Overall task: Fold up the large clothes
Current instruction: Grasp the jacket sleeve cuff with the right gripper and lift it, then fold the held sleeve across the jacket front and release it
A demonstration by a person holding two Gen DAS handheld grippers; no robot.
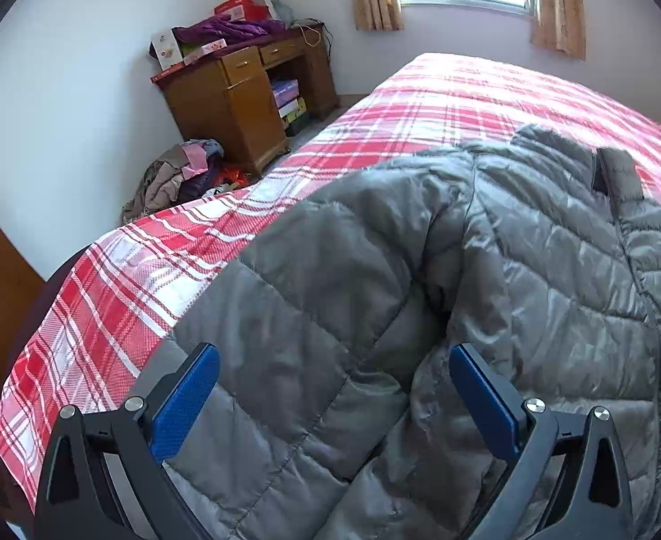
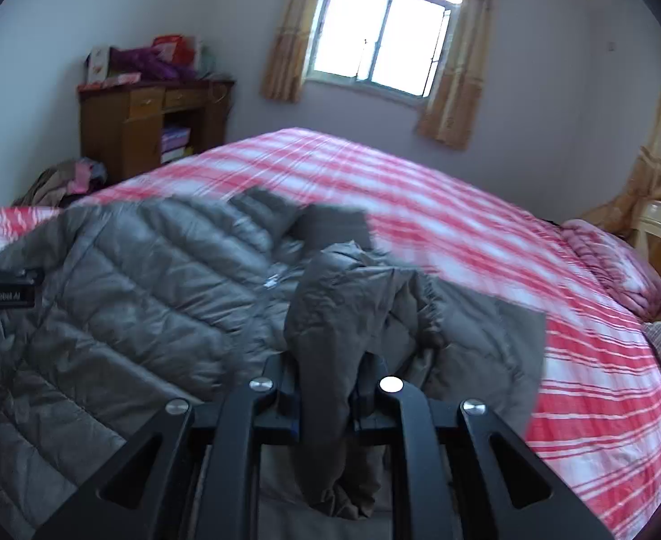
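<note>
While right gripper pinches grey jacket sleeve, angled down, left gripper splayed wide above it, plaid bedspread

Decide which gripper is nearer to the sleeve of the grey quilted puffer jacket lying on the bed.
Right. The right gripper is shut on the grey quilted puffer jacket's sleeve, bunched between its fingers. The left gripper hangs open over the jacket's body, gripping nothing.

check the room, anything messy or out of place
Yes: a heap of clothes lies on the floor beside the desk, whose top is piled with boxes and purple cloth. The grey jacket on the bed is only mid-fold.
</note>
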